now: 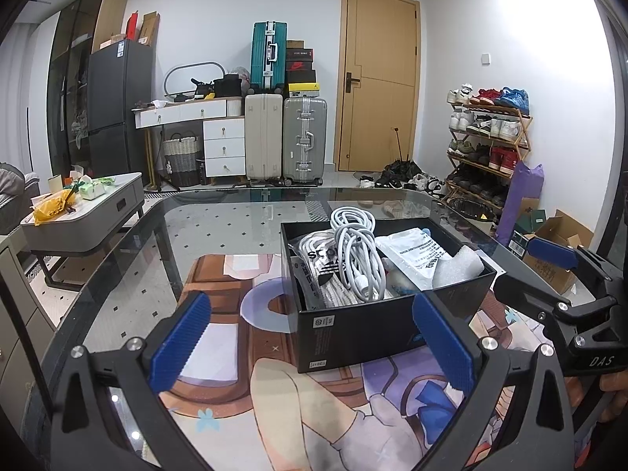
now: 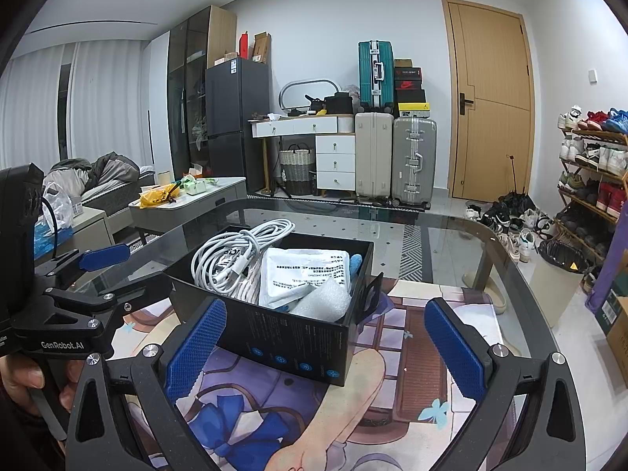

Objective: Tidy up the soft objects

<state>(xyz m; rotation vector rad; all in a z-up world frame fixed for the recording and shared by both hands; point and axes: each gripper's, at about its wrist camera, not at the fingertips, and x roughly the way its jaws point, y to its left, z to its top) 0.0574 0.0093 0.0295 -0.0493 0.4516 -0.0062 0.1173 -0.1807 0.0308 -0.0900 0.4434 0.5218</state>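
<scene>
A black box [image 1: 353, 329] stands on the printed mat [image 1: 243, 357] on the glass table. It holds a coiled white cable [image 1: 359, 251], a bagged pair of socks [image 1: 320, 274], a white plastic pouch [image 1: 416, 253] and a white foam piece [image 1: 457, 269]. My left gripper [image 1: 314, 341] is open and empty, just in front of the box. My right gripper [image 2: 324, 345] is open and empty, its jaws either side of the box's near corner [image 2: 298, 341]. The cable [image 2: 235, 255], pouch [image 2: 306, 272] and foam [image 2: 320, 302] show there too. Each gripper appears at the edge of the other's view.
The glass table edge [image 1: 129, 235] curves round to the left. A grey coffee table [image 1: 82, 216] with clutter stands left. Suitcases [image 1: 284, 137], a door [image 1: 376, 78] and a shoe rack [image 1: 486, 137] stand beyond. Cardboard boxes [image 1: 553, 251] sit on the floor at right.
</scene>
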